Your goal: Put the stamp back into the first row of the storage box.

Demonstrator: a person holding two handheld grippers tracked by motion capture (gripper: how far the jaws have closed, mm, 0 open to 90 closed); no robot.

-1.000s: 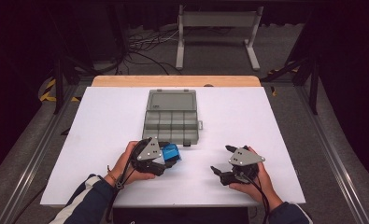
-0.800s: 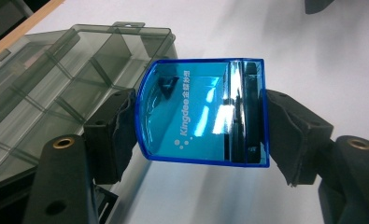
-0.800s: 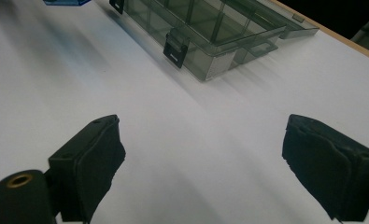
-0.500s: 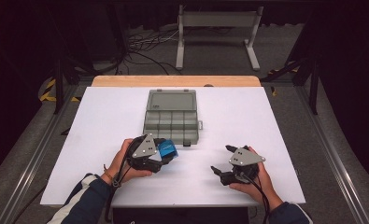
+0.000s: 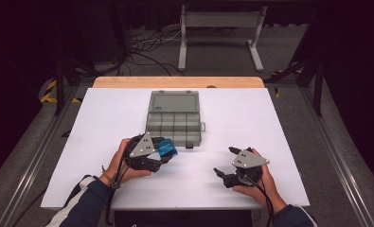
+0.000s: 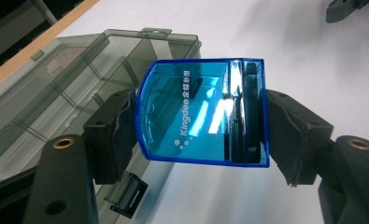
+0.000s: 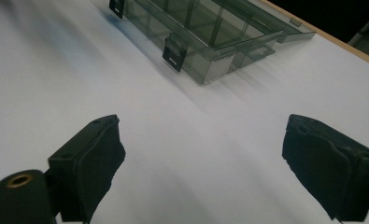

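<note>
On the white tabletop [image 5: 104, 142] an open grey organizer box [image 5: 174, 118] lies ahead. The left gripper [image 6: 201, 135] has its fingers clamped on a small blue plastic case [image 6: 203, 114] (light, stiff, probably slippery, best pinched across its flat sides) just beside the box's near edge. The right gripper [image 7: 201, 163] has its fingers apart, holding nothing.

The clear blue plastic box [image 6: 203, 116] carries white lettering on its face and a dark strip at its three o'clock edge. The smoke-grey see-through plastic organiser case [image 5: 174, 118], at twelve o'clock from it, has darker grey latches. The flat table top [image 5: 104, 123] is plain white with a pale wood edge.
</note>
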